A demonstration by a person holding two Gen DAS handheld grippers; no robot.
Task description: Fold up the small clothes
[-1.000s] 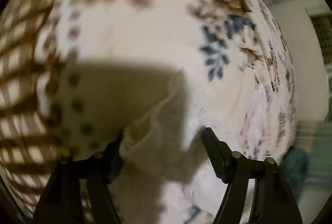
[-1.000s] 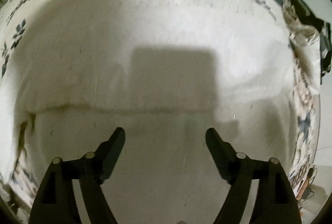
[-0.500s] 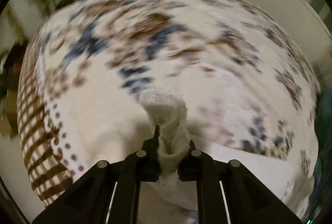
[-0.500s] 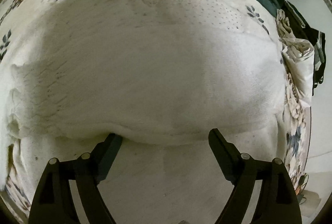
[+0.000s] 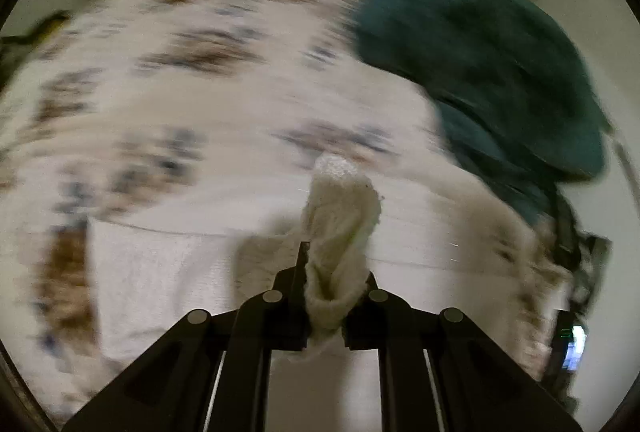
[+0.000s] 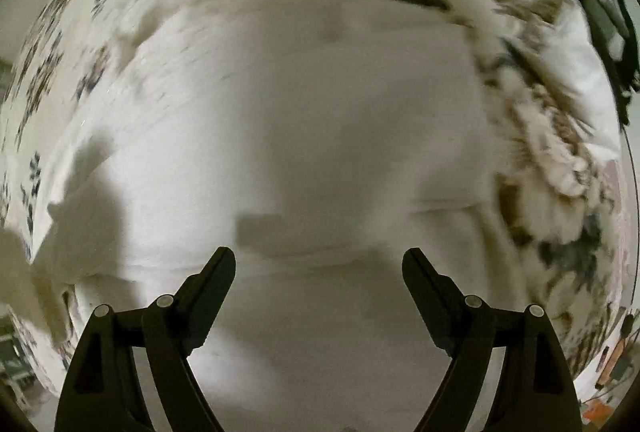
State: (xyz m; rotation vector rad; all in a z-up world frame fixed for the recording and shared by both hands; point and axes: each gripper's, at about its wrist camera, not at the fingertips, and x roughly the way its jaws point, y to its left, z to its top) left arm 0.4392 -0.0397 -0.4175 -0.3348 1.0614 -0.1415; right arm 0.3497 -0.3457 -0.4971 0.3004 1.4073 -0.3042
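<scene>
The left gripper (image 5: 326,284) is pinching a bunched corner of the cream knit garment (image 5: 340,216), its fingers (image 5: 294,272) clamped tight on the fabric so that a fold is sticking up between them. The rest of that garment (image 6: 320,132) is lying spread over the floral bedspread (image 5: 180,52), filling most of the right wrist view. The right gripper (image 6: 319,268) is hovering just above the spread cloth with its fingers (image 6: 212,280) standing wide apart and holding nothing. A dark teal garment (image 5: 500,72) is sitting heaped on the bedspread beyond the cream one, up and to the right in the left wrist view. The left wrist view is heavily blurred, so the bedspread's print is showing only as brown and blue smears.
</scene>
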